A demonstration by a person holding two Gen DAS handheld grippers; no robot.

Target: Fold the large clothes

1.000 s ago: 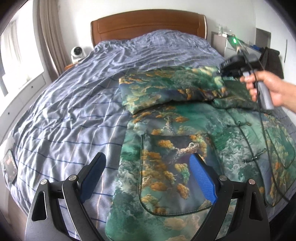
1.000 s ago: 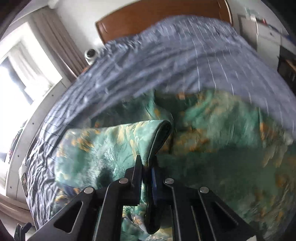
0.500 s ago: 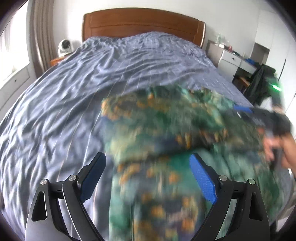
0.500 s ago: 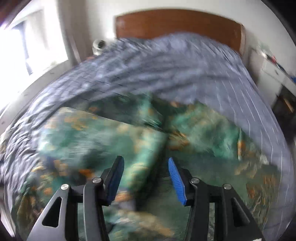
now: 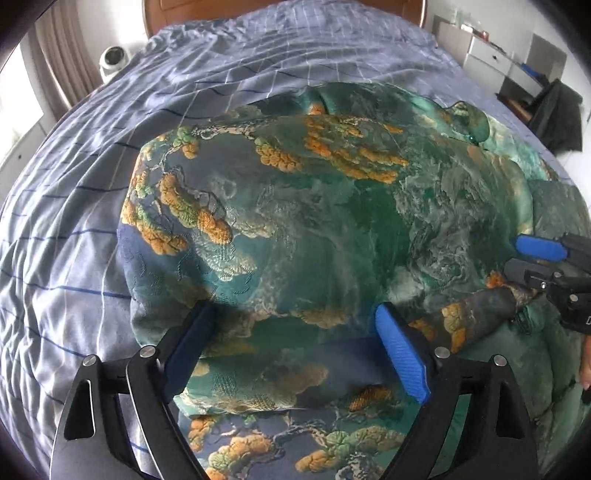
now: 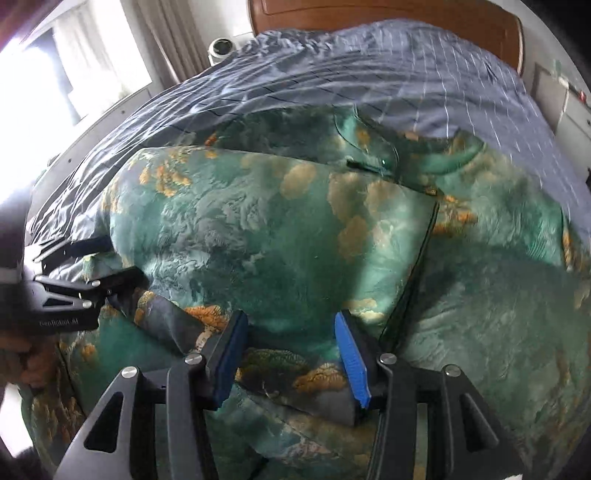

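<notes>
Hovering low over the near part of the garment [image 5: 332, 221], left gripper [image 5: 295, 350] spread wide though narrowing slightly, nothing pinched, only brocade lying loose under the gap. Probably lining up for a fresh hold on the folded sleeve, judging from the downward tilt. Pointing down at the same cloth from the right, right gripper [image 6: 291, 354] about half spread, pads [image 6: 351, 358] clear of the fabric, a dark piped edge running just right of them. Looking like a grip just let go so the fold can settle, though only a judgement.

Lying across the middle of the bed, the green and orange patterned jacket, one sleeve folded across the chest as a broad flap, a rolled dark cuff [image 5: 480, 314] sticking out toward the right gripper. Folding apparently part done: sleeve in, body yet to be doubled over.

Spreading beyond, a rumpled blue checked bedspread [image 5: 92, 184], soft and likely to let the slippery fabric creep. Standing at the far end, a wooden headboard [image 6: 443, 14]; sitting at far left, a small white camera [image 5: 114, 59] beside curtains [image 6: 166, 44]; showing at far right, white drawers [image 5: 491, 55] and dark clothing [image 5: 557, 118] hanging.
</notes>
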